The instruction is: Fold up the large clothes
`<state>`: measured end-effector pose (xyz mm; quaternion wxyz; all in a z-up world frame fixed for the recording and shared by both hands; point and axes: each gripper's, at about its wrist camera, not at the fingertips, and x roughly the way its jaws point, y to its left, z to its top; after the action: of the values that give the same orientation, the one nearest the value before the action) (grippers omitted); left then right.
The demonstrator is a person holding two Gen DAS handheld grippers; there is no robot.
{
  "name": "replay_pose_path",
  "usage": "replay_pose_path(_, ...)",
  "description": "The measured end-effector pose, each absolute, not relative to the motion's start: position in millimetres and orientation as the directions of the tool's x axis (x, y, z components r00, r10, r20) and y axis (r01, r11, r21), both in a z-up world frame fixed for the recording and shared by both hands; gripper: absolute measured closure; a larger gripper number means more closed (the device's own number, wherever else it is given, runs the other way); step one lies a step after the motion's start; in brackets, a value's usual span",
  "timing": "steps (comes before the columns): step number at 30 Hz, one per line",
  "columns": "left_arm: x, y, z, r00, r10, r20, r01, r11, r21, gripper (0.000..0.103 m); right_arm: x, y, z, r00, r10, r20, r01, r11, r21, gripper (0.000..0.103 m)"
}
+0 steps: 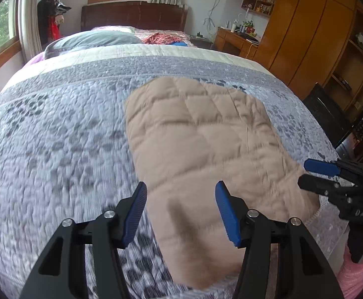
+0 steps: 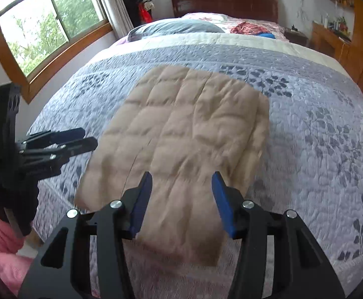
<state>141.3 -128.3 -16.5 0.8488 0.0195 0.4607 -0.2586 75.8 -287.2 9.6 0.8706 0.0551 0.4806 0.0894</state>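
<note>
L gripper (image 1: 181, 214) & R gripper (image 2: 182, 203) agape, above tan quilted garment (image 1: 201, 144)

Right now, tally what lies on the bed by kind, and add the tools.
Beige quilted garment: 1
Grey pillow: 1
Red patterned cloth: 1
Blue item by the red cloth: 1
Tools, left tool and right tool, both open: 2
Total: 6

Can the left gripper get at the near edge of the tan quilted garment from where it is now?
Probably yes. The left gripper is open just above the tan quilted garment, nothing lies between them, and the right gripper stands off to the side.
</note>
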Motion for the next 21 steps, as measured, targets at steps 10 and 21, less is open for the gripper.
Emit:
replay_pose_path(10, 120, -125, -39, 0.44, -0.398, -0.805, 0.454, 0.872, -0.184, 0.045, 52, -291, -17, 0.513, 0.212, -0.832, -0.065, 0.976, 0.208, 0.054)
replay_pose_path(21, 124, -126, -67, 0.399, -0.407, -0.822, 0.479, 0.857, -0.192, 0.043, 51, -291, -63, 0.474, 0.234, -0.849, -0.029, 0.968, 0.251, 0.054)
